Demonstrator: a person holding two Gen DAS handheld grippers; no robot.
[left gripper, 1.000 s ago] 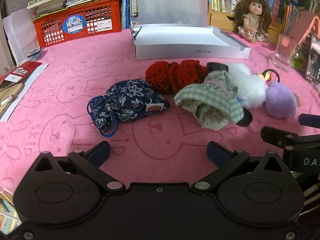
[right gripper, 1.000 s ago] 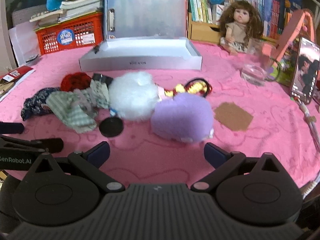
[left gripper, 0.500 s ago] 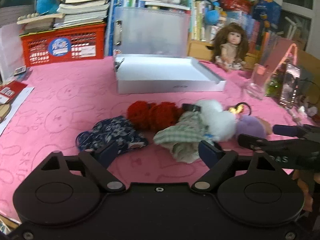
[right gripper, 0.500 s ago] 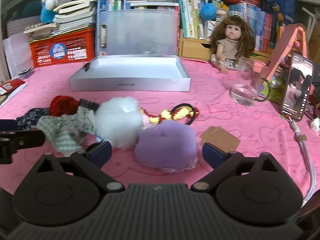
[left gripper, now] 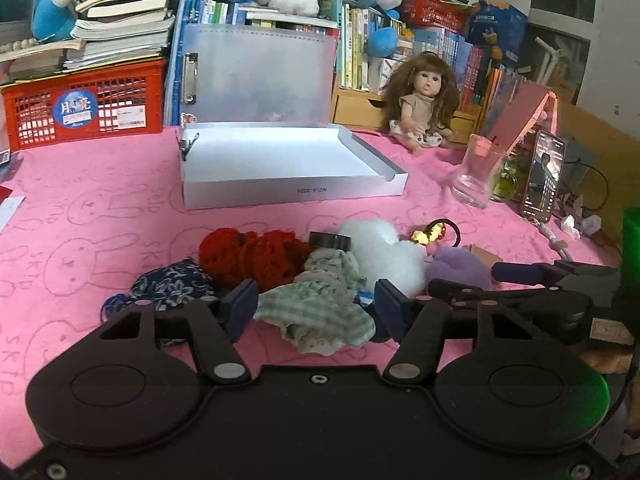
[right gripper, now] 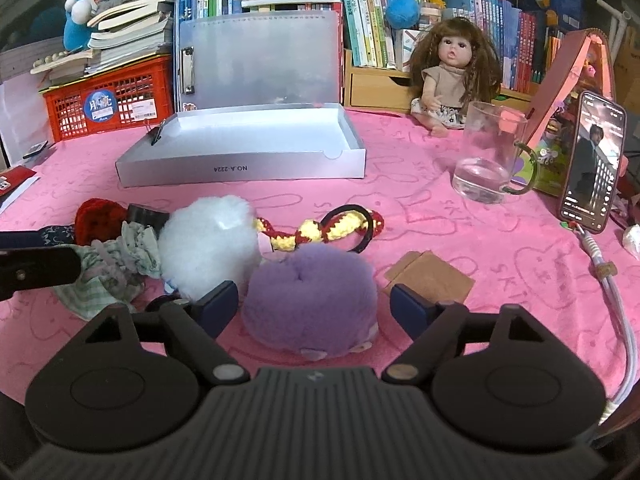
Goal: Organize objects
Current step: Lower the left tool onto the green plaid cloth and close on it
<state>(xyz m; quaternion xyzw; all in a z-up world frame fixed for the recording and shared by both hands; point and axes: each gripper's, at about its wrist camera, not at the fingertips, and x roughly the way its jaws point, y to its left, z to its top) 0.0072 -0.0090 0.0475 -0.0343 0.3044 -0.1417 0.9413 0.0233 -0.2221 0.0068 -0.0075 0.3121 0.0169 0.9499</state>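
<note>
I'm working a heap of soft things on the pink cloth [left gripper: 100,216], just in front of the open white box [left gripper: 288,168] where I judge they belong. My left gripper [left gripper: 316,308] is lining up on the green cloth [left gripper: 320,304], which is lying crumpled at the near edge of the heap, beside the red knit [left gripper: 252,256] and the white pompom [left gripper: 388,260]. Its jaws have just been closing and are standing roughly half open, the cloth showing between the pads, but I'm not seeing them press on it, so nothing is held yet. That cloth looks light, limp and loose; I'm expecting it to drape and snag its neighbours, so I'm aiming for a thick bunched fold in the middle, not a thin hem. My right gripper [right gripper: 312,308] is straddling the purple pompom [right gripper: 312,304], which is sitting nearest to me, touching the white one, with the yellow-red hair tie [right gripper: 320,228] behind it. Those jaws have also been closing and are still wide, a gap showing either side of the fluff, gripping nothing. The pompom should be featherlight and squashy, so I'm planning to squeeze across its widest part. Both grippers are tilting down towards the cloth, side by side, each visible at the edge of the other's view.
</note>
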